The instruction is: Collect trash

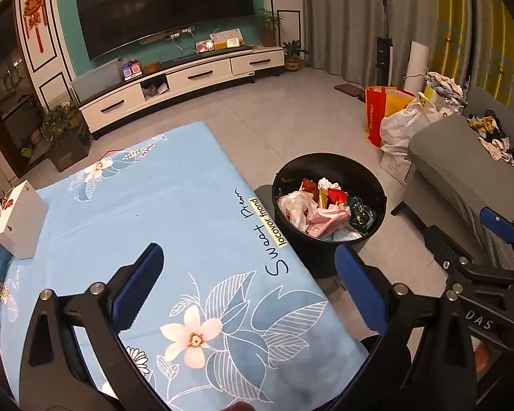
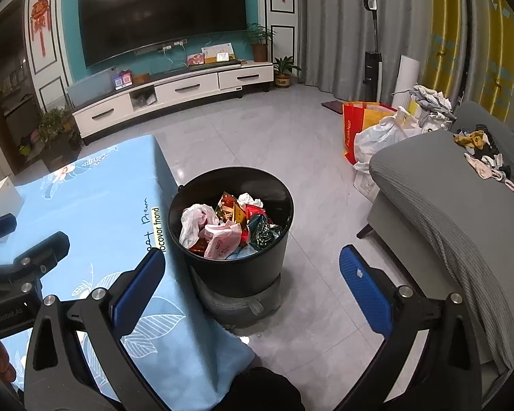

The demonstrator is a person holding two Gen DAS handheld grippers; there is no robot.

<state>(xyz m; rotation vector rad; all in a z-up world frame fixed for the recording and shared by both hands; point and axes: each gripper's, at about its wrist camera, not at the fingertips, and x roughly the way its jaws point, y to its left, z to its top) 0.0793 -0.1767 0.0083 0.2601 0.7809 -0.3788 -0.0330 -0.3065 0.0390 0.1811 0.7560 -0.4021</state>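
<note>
Left hand-held gripper (image 1: 248,286) was held above the near end of the worktop (image 1: 130,205), its two blue-padded fingers (image 1: 138,286) spread wide with nothing between them. Right hand-held gripper (image 2: 252,289) was likewise spread and empty, positioned over the gap between the worktop edge and the grey sofa (image 2: 445,205), above the tiled floor (image 2: 308,157).

Trash (image 2: 229,229) was found inside a black bin (image 2: 257,274) standing on the floor just beside the right edge of the worktop. Contents observed: a crumpled white plastic bag, a pink wrapper, red and gold packets, a dark green wrapper and a wad of white paper. The heap sat below the rim. The bin rested on a grey round base.

The worktop was covered by a light blue cloth printed with flowers and lettering. A white box (image 1: 20,219) stood at its far left corner. In the left wrist view the right device appeared at the right edge, near the sofa.

Beyond the bin, a red and yellow shopping bag (image 2: 354,130) and a white plastic sack (image 2: 380,140) stood on the floor against the sofa end. Loose clothing lay on the sofa seat. A television (image 2: 161,17) hung on the far wall above a white cabinet (image 2: 174,94).
</note>
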